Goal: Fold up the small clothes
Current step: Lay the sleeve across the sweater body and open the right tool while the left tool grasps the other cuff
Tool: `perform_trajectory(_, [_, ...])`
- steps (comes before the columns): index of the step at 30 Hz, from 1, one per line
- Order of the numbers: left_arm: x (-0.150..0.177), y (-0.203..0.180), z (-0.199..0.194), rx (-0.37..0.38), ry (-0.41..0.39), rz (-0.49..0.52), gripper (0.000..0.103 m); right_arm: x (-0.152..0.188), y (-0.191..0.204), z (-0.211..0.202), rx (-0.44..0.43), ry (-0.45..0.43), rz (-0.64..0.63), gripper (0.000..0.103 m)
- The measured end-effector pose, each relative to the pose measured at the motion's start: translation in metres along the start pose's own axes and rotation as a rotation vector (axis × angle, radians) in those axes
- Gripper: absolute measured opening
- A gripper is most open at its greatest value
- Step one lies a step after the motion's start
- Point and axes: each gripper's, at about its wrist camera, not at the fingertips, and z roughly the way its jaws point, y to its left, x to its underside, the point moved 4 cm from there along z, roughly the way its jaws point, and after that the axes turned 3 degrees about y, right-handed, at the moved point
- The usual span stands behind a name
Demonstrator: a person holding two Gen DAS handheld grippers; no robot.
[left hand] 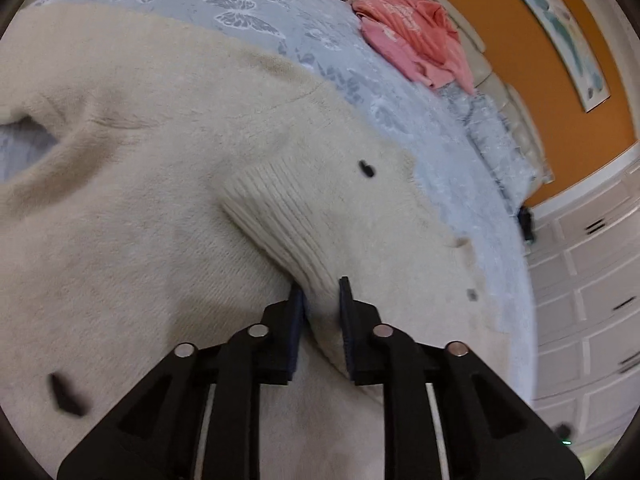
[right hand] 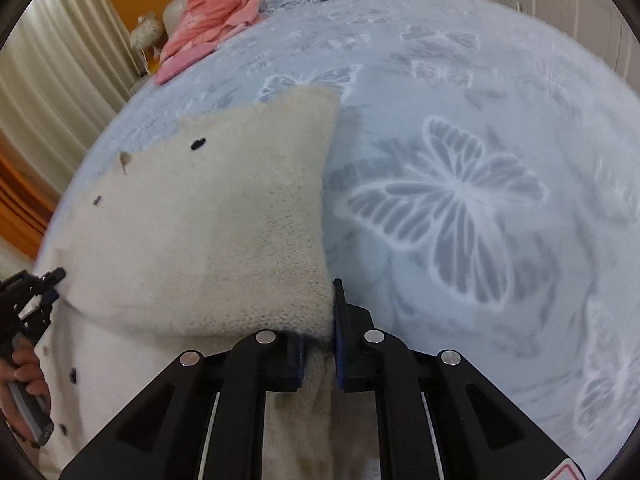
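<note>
A cream knitted cardigan (left hand: 140, 208) with dark buttons lies spread on a pale blue butterfly bedspread (left hand: 288, 28). My left gripper (left hand: 322, 292) is shut on its ribbed sleeve cuff (left hand: 276, 216), which lies folded over the body. In the right wrist view the cardigan (right hand: 224, 216) has a folded side edge, and my right gripper (right hand: 320, 320) is shut on that edge at the near corner. The left gripper (right hand: 44, 284) shows at the far left of that view, held by a hand.
A pink garment (left hand: 412, 36) lies crumpled at the bed's head, also in the right wrist view (right hand: 212, 16). The bedspread (right hand: 460, 200) stretches right of the cardigan. White cupboards (left hand: 592, 280) and an orange wall stand beyond the bed.
</note>
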Motion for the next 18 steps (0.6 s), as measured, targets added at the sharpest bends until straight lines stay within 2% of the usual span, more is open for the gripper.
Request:
perform_trajectory(1, [-0.001,0.007,-0.016,0.019,-0.022,-0.005,0.028,-0.002,0.0,-0.005,-0.005,0.008,0.003,0.012])
perform_trajectory(2, [-0.005,0.018,-0.04,0.036,-0.07,-0.012,0.035,-0.004,0.001,-0.016,-0.007,0.001,0.006,0.018])
perform_trajectory(3, [-0.017,0.032,-0.068,0.042,-0.144,-0.034,0.055,-0.003,0.002,-0.023,-0.005,-0.011,0.005,0.026])
perform_trajectory(4, [-0.025,0.045,-0.084,0.027,-0.194,-0.057,0.074,0.001,0.003,-0.033,-0.004,-0.026,-0.003,0.028])
perform_trajectory(5, [-0.039,0.068,-0.11,-0.01,-0.269,-0.102,0.079,0.006,0.002,-0.044,0.008,-0.035,-0.016,0.031])
perform_trajectory(6, [-0.053,0.089,-0.128,-0.042,-0.316,-0.139,0.084,0.016,0.001,-0.055,0.024,-0.043,-0.025,0.031])
perform_trajectory(7, [-0.066,0.111,-0.142,-0.085,-0.345,-0.175,0.085,0.021,0.0,-0.06,0.025,-0.046,-0.028,0.032])
perform_trajectory(9, [-0.1,0.172,-0.166,-0.242,-0.383,-0.277,0.085,0.041,-0.007,-0.073,0.027,-0.043,-0.027,0.037])
perform_trajectory(11, [-0.119,0.218,-0.177,-0.334,-0.392,-0.384,0.085,0.062,-0.015,-0.082,0.027,-0.022,-0.021,0.038])
perform_trajectory(13, [-0.13,0.256,-0.183,-0.363,-0.391,-0.505,0.083,0.085,-0.019,-0.089,0.039,0.002,-0.025,0.038])
perform_trajectory(15, [-0.135,0.284,-0.178,-0.319,-0.387,-0.616,0.076,0.106,-0.02,-0.096,0.062,0.043,-0.031,0.04])
perform_trajectory(16, [-0.134,0.29,-0.175,-0.291,-0.379,-0.634,0.061,0.112,-0.02,-0.097,0.067,0.052,-0.028,0.041])
perform_trajectory(17, [-0.134,0.295,-0.169,-0.264,-0.364,-0.657,0.041,0.121,-0.021,-0.098,0.071,0.073,-0.025,0.043])
perform_trajectory(18, [-0.135,0.295,-0.165,-0.269,-0.365,-0.666,0.03,0.125,-0.022,-0.1,0.079,0.084,-0.021,0.043])
